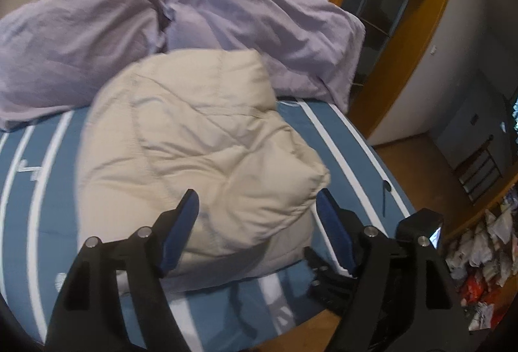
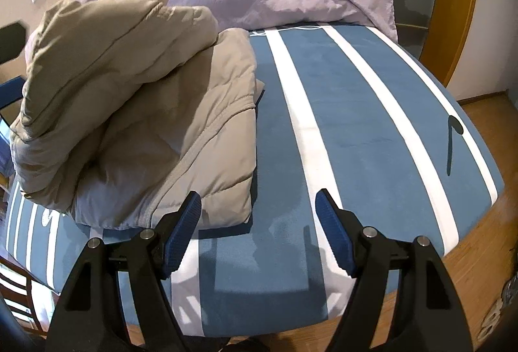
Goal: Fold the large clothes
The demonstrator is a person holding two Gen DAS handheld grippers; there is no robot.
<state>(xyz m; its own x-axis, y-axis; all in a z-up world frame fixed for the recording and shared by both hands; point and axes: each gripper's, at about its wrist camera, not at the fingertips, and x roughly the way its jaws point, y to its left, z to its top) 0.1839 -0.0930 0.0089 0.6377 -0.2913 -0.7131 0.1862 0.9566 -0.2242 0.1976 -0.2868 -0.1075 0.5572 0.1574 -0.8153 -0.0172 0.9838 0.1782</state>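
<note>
A beige quilted jacket (image 1: pixel 200 141) lies bundled on a bed (image 2: pixel 349 112) with a blue cover striped in white. It is puffy and folded over on itself: a thick upper mass is heaped on a flatter lower layer whose stitched hem faces the foot of the bed. Behind it, two lilac pillows (image 1: pixel 252 15) lean against the wall.

The left gripper (image 1: pixel 257 201) hovers over the near end of the jacket, tilted down at it, its blue-padded fingers (image 1: pixel 186 216) spread wide with nothing between them. Whether they touch the fabric cannot be told.

The right gripper (image 2: pixel 258 200) hangs above the bare cover just beside the jacket's right edge, its fingers (image 2: pixel 333 232) likewise spread wide and empty. Its body shows at the lower right in the left wrist view, near the bed's edge above a wooden floor (image 1: pixel 408 151).
</note>
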